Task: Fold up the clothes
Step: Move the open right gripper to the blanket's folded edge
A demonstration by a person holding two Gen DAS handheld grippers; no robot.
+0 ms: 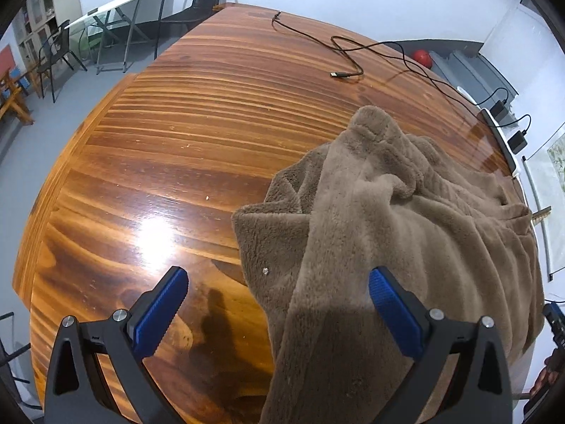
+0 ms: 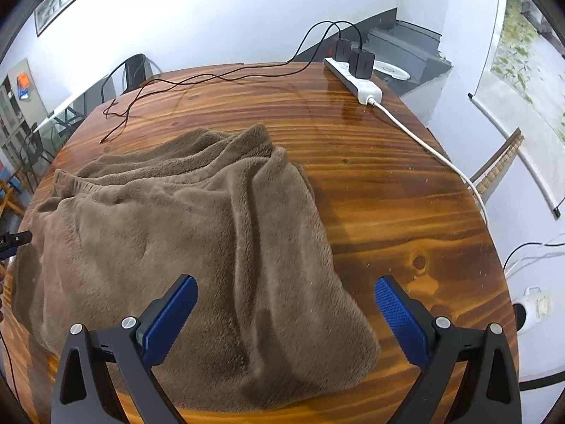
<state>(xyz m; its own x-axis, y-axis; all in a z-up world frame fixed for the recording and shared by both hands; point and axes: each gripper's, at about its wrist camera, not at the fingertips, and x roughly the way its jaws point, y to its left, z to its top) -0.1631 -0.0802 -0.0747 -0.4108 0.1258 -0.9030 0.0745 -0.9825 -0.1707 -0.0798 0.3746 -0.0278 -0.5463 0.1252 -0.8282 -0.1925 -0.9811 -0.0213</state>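
On the wooden table (image 2: 388,183), brown fleece trousers (image 2: 183,233) lie rumpled, not neatly folded, beneath left gripper (image 1: 279,304) and right gripper (image 2: 286,314), both spread wide, empty.

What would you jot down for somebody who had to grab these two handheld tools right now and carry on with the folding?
Left gripper: open, holding nothing, hovering over the near left edge of the brown fleece garment.
Right gripper: open, holding nothing, over the garment's near right corner.
The garment lies rumpled on the wooden table, one part flopped across the rest, not a neat fold.
Black cables and a white power strip sit at the far side, apart from the cloth.
Done: nothing tidy yet. Left: grip, flatten, fold.
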